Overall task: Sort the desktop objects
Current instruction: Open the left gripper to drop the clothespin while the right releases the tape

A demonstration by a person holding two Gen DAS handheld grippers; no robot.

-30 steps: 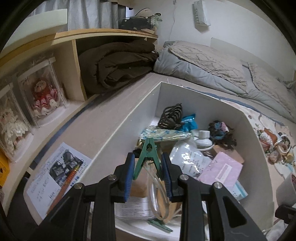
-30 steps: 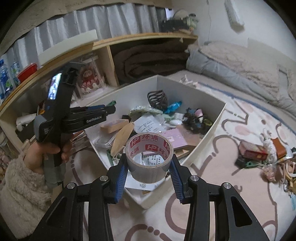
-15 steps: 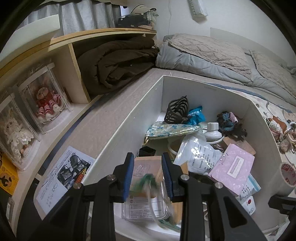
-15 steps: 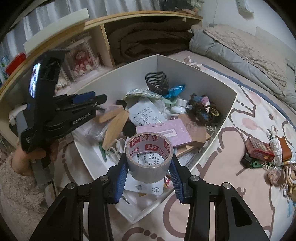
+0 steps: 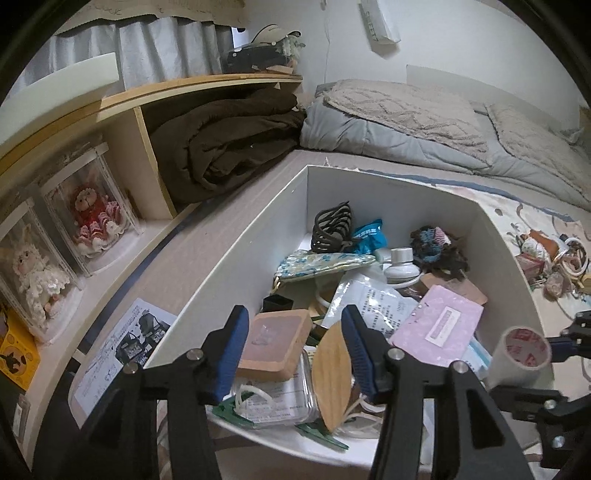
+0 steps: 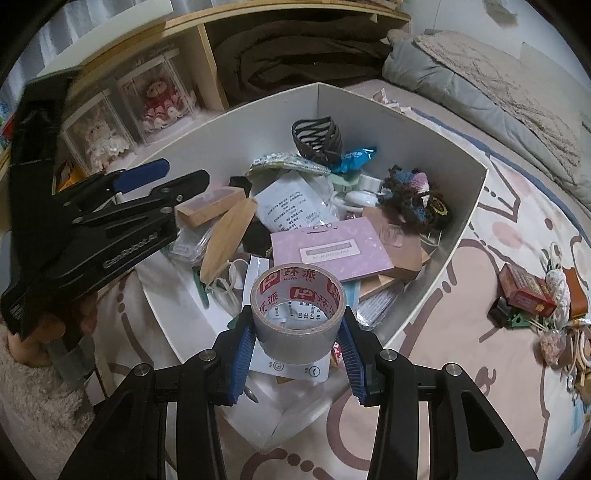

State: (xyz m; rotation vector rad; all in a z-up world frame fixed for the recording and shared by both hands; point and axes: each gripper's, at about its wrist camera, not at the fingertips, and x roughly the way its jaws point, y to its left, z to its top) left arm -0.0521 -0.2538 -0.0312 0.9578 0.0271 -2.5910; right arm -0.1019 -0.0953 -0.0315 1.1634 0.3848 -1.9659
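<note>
- Right gripper (image 6: 297, 354) is clamped on the grey tape roll (image 6: 298, 308), held upright above the near corner of the white box (image 6: 458, 221)
- Left gripper (image 5: 295, 354) has its fingers apart with nothing between them, over the box's near edge; a green clip (image 5: 236, 408) lies just below it

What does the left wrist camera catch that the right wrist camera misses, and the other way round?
Only the left wrist view shows the printed leaflet lying outside the box and the cap on the top shelf. Only the right wrist view shows the red carton on the patterned mat, and the tape roll clamped in the right hand-held gripper up close. Both show the white box with the black hair claw, the pink card and the open left hand-held gripper.
</note>
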